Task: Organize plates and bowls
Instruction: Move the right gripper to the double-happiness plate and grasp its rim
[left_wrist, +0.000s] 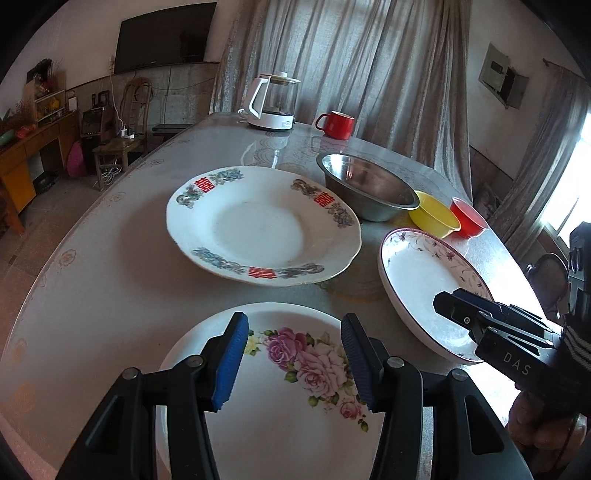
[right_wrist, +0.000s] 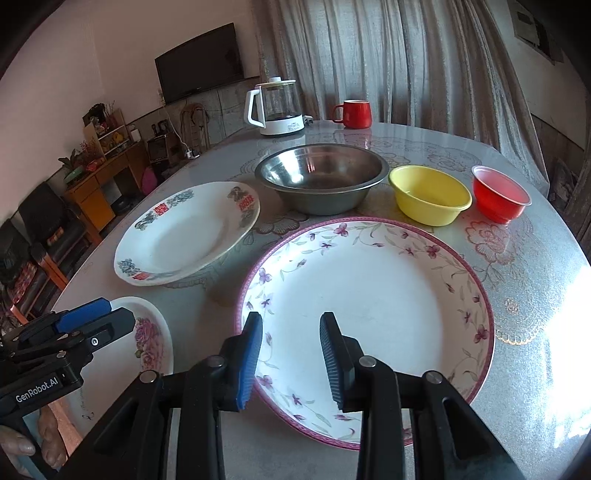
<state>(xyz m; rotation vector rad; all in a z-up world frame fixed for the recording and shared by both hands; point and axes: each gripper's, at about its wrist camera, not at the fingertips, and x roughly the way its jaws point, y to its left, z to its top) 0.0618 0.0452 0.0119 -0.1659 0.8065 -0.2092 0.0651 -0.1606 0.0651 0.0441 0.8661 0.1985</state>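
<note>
left gripper (left_wrist: 291, 354): we read "GenRobot.AI", jaws spread over rose plate (left_wrist: 280, 406)
right gripper (right_wrist: 291, 354): "DAS", spread above purple-rim plate (right_wrist: 369, 306)
big plate (right_wrist: 184, 236), 10 o'clock: red characters

Both grippers, left gripper (left_wrist: 293, 354) and right gripper (right_wrist: 290, 356): black angular bodies, ribbed blue pads inside the jaws, silver pivot screws. White lettering "GenRobot.AI" on the left, "DAS" on the right. Bare-skinned fingers (right_wrist: 22, 448); dark striped sleeve cuff (left_wrist: 576, 343).

This is a home: a TV (right_wrist: 200, 62) hangs on the wall, curtains (right_wrist: 388, 55) hang behind the tabletop (right_wrist: 517, 280) (a kettle (right_wrist: 275, 107) sits there).
</note>
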